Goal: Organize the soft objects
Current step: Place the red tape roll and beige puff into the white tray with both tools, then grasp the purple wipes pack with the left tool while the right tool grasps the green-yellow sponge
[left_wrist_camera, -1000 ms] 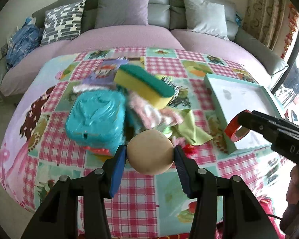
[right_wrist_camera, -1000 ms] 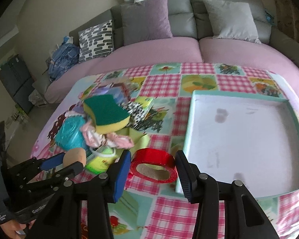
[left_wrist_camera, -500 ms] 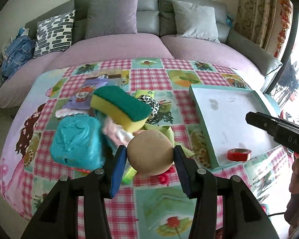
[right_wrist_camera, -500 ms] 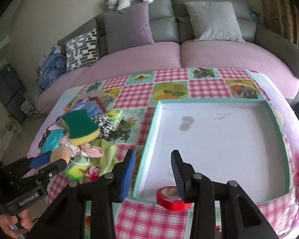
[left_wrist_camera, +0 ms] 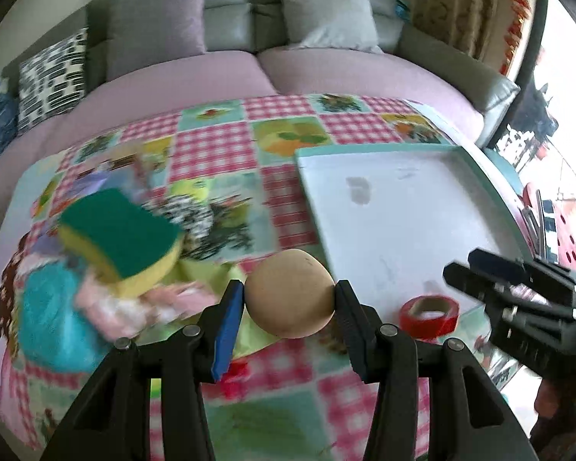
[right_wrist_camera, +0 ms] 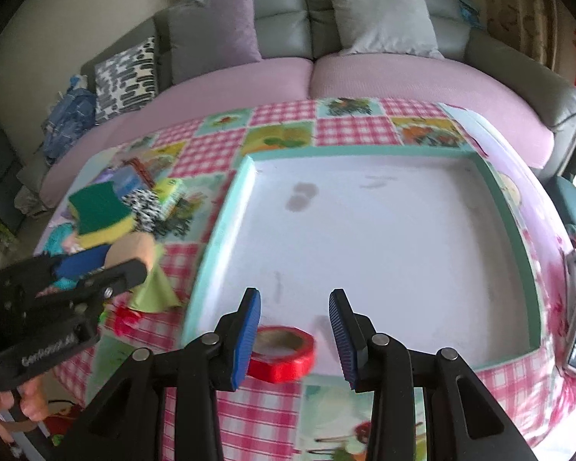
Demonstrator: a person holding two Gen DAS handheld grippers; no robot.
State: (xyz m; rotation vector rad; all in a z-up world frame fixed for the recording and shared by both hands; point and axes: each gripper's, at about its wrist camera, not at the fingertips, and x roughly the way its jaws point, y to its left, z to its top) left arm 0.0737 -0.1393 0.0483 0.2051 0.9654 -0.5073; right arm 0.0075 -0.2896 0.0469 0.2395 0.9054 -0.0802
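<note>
Left claw (left_wrist_camera: 290,299): closed on the tan soft ball (left_wrist_camera: 290,294), which it holds in the air beside the near left corner of the tray (right_wrist_camera: 226,230).
Right claw (right_wrist_camera: 295,330): jaws apart and holding nothing; it is above the near edge of the tray, and the red tape roll (right_wrist_camera: 282,353) lies below it, free of both pads.
Done: I judge one thing is placed, the tape roll, at the near edge inside the tray.
Left: the ball is not yet in the tray; the pile on the checked tablecloth (left_wrist_camera: 219,150) waits.
Count: one tray, one ball, one tape roll, one green and yellow sponge (left_wrist_camera: 121,230), one turquoise thing (left_wrist_camera: 53,322).
Cloths: pink, lime and patterned pieces overlap; I cannot count them.
</note>
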